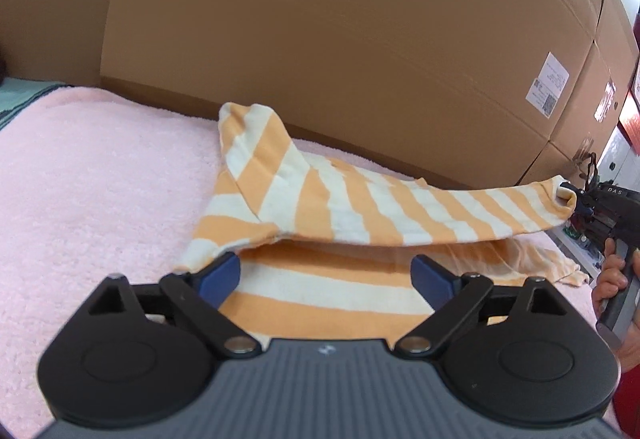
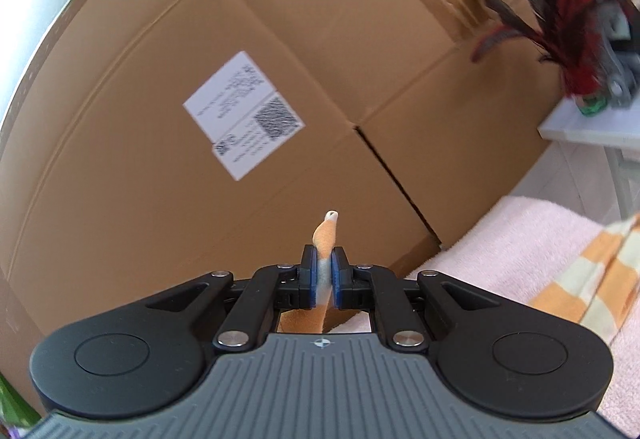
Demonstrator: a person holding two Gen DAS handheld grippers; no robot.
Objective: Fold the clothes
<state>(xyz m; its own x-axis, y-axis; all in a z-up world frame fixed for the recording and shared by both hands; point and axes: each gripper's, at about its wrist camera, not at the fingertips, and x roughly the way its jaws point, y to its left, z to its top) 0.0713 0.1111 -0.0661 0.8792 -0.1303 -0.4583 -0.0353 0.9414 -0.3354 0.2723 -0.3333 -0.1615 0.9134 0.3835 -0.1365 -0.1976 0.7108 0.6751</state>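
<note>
Shirt (image 1: 320, 199) – orange-and-cream striped, half-folded, corner pinched in right tool (image 2: 324, 275)

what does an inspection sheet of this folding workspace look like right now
surface: fluffy pink blanket.
job's things: orange-and-white striped knit garment, partly folded, one end lifted to the right.
clutter: nothing seen on the blanket.
grippers: left gripper open over the garment, holding nothing; right gripper shut on the garment's edge.
cables: nothing seen.
surroundings: large brown cardboard boxes behind; red-and-black feather duster on a white shelf.
</note>
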